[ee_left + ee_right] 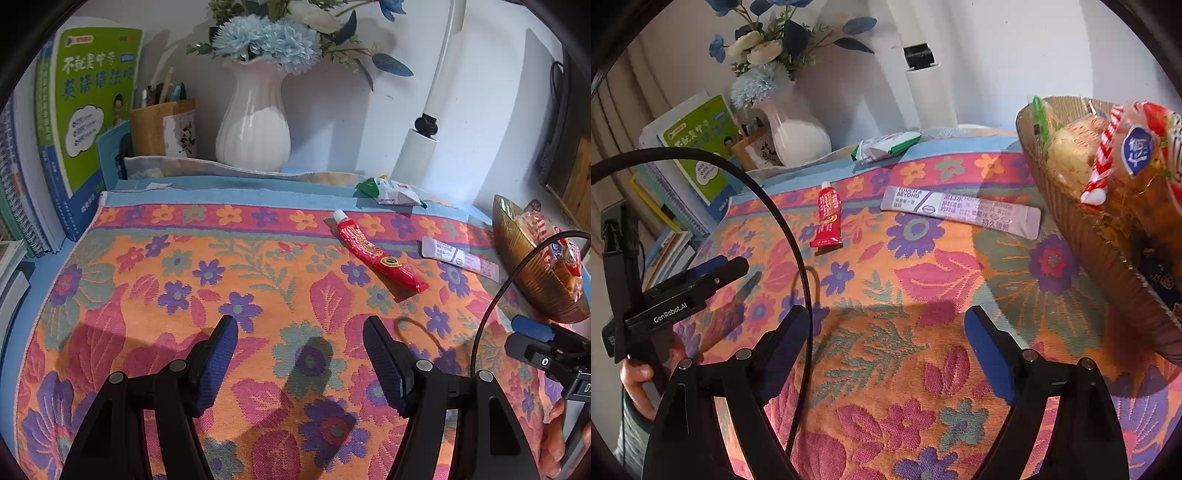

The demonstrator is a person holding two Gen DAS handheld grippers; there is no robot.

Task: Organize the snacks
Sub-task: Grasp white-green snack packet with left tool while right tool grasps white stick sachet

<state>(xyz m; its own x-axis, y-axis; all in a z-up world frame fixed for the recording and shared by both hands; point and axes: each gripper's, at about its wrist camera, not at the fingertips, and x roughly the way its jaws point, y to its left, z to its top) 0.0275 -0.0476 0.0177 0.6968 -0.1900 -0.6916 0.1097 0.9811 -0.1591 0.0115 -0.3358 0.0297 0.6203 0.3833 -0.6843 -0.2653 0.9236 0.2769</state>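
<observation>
A golden-brown ribbed bowl (1082, 236) at the table's right holds several wrapped snacks, among them a red-and-white packet (1137, 144); it also shows in the left wrist view (524, 254). On the floral cloth lie a red tube (376, 254) (829, 216), a pale purple sachet (460, 258) (960, 212) and a green-and-white snack packet (393, 190) (886, 146) at the back. My left gripper (301, 365) is open and empty above the cloth. My right gripper (886, 354) is open and empty, left of the bowl.
A white vase (255, 118) with blue flowers, a wooden pen holder (162, 127) and a stack of books (85, 122) stand at the back left. A white lamp base (415, 155) stands behind the green packet. A black cable (790, 221) loops over the cloth.
</observation>
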